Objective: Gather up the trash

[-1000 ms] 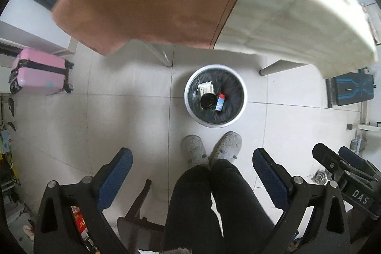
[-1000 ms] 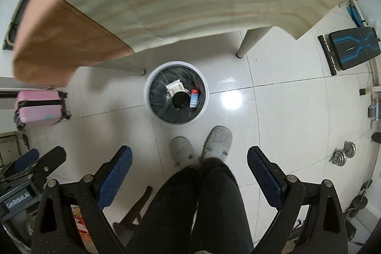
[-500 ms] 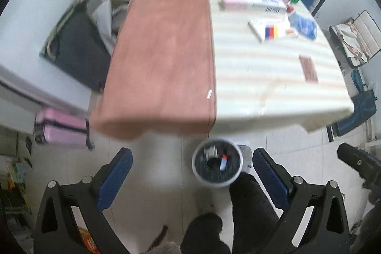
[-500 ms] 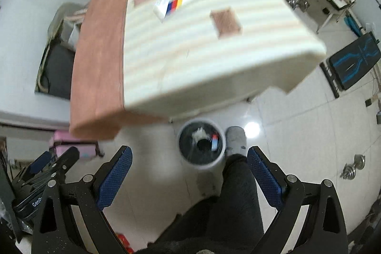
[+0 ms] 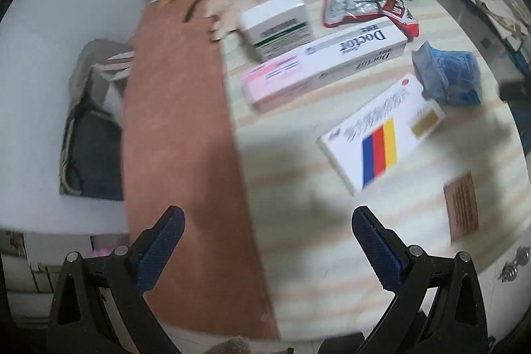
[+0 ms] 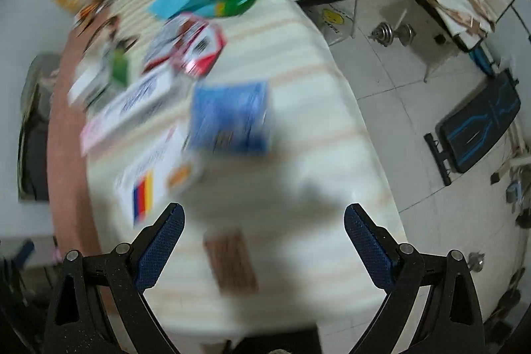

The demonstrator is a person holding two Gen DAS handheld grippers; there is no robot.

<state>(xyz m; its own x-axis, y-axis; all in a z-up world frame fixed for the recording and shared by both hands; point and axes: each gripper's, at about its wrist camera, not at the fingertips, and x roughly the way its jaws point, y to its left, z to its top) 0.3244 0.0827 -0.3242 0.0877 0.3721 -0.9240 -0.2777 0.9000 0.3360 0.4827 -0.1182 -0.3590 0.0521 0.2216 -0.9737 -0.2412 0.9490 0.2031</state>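
Now both views have been swung up from the bin to the counter [image 5: 298, 238]; left gripper [image 5: 267, 246] and right gripper [image 6: 264, 241] are held wide open and empty, probably before a brown card [image 6: 232, 261] near the front edge is taken.

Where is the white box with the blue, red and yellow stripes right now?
In the left wrist view the striped white box lies flat on the table, right of centre, between the long pink-and-white box and the brown card.

"doctor" printed twice on long pink-white box [image 5: 323, 63].
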